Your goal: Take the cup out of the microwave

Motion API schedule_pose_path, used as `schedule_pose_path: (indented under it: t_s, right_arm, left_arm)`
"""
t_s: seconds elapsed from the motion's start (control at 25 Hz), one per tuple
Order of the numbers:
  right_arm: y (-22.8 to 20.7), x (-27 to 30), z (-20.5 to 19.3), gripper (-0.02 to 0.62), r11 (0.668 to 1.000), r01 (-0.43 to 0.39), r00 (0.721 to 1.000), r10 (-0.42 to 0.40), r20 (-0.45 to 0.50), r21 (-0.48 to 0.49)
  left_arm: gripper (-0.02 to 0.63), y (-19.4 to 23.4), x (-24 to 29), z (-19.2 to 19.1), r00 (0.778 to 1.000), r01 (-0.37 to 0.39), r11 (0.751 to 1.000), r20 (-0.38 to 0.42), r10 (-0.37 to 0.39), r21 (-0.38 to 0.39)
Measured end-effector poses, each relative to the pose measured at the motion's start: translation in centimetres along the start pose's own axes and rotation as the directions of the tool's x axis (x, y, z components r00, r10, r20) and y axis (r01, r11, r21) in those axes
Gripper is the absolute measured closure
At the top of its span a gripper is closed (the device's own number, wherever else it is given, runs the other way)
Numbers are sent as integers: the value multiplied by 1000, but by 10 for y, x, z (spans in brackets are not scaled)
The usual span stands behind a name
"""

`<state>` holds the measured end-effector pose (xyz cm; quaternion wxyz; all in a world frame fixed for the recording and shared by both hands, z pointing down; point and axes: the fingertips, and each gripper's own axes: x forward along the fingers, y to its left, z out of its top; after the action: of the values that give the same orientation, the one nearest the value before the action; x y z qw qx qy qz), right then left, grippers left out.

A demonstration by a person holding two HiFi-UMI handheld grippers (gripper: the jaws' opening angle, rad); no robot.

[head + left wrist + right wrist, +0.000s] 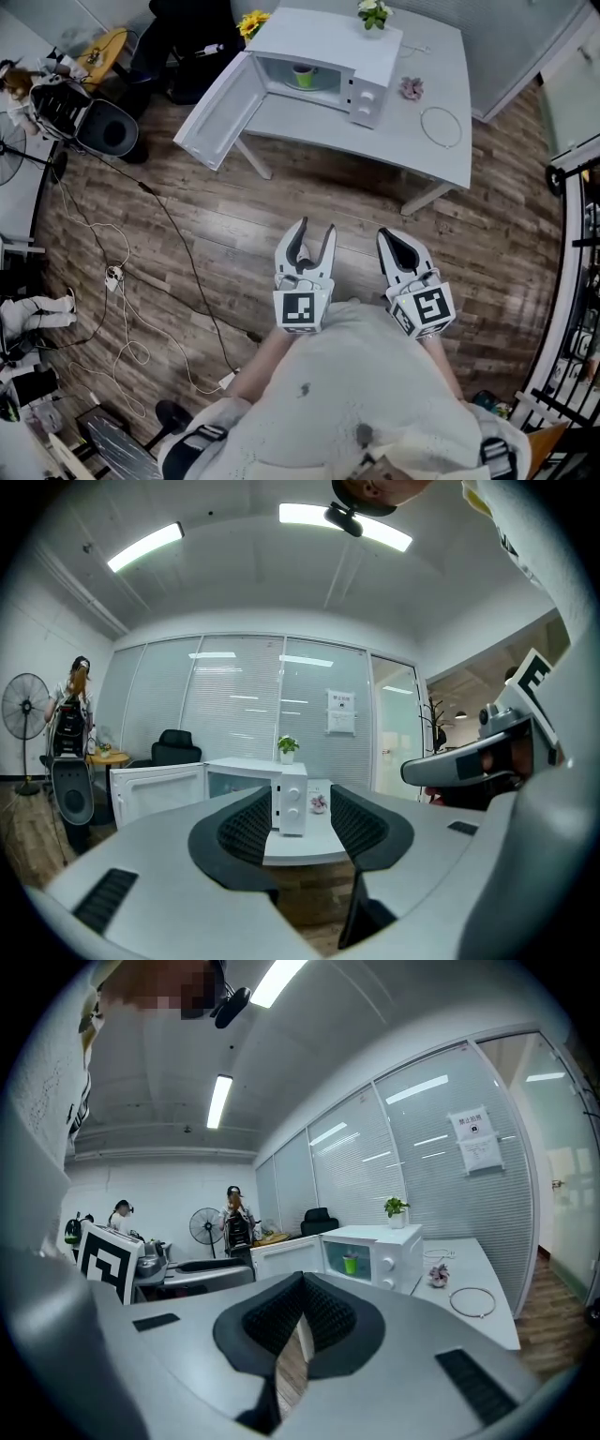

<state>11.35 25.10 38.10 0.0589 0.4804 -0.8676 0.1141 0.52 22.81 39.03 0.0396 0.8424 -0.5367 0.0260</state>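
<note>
A white microwave stands on a white table with its door swung wide open to the left. Inside it sits a small green cup, which also shows in the right gripper view. Both grippers hang over the wooden floor, well short of the table. My left gripper is open and empty; between its pads I see the microwave, its cup hidden. My right gripper is shut with nothing in it, its pads meeting at the tips.
A potted plant tops the microwave. A pink ornament and a looped cable lie on the table to its right. Cables trail over the floor at left. A black chair and a person are behind.
</note>
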Motion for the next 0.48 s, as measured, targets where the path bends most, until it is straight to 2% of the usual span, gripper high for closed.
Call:
schedule_pose_path:
  t_s: [0.48]
  right_arm:
    - [-9,110,30,586,996,90,996,-89,-21,19]
  left_arm:
    - [393,88,77,16,996,89,996,-11,-90,-16]
